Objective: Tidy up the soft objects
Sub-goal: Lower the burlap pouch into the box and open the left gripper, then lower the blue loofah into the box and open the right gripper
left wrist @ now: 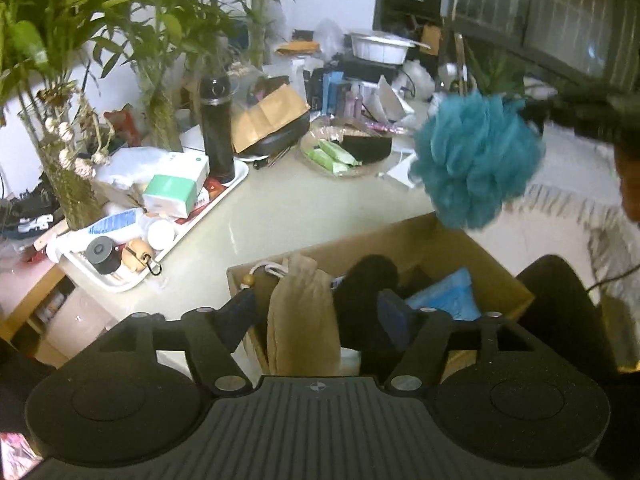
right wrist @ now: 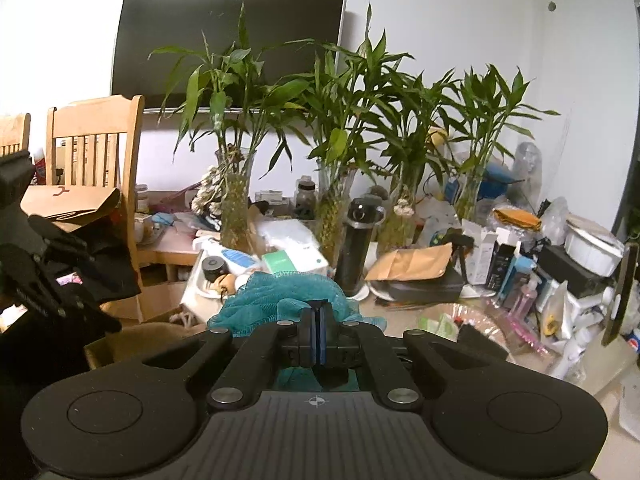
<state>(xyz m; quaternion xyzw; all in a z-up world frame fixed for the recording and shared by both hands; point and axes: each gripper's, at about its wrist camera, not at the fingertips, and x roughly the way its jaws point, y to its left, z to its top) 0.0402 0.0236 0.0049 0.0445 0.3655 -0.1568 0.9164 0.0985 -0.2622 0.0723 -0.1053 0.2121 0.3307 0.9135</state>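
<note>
Over the cardboard box [left wrist: 400, 240] I find my left gripper [left wrist: 320, 312] spread wide, nothing pinched, above a tan pouch [left wrist: 300, 312]. Right of it, my right gripper [right wrist: 319, 312] clamps the teal loofah [left wrist: 476, 160], aloft above the box's far corner.

- A Pepsi-style round red, white and blue logo shows on a bottle [right wrist: 633, 343] at the far right edge of the right wrist view; no lettering on it is legible.
- A brown paper bag [right wrist: 68, 202] lying by the wooden chair carries a dark red mark like a "Y" or hook; it reads as a sign, not a word.
- The white and green box [left wrist: 176, 184] on the tray bears a small green dot; its print is too blurred to read.
- The blue and white packet [left wrist: 114, 224] on the tray has printing too small to read.
- Boxes and bottles at the table's back show no readable text.
</note>
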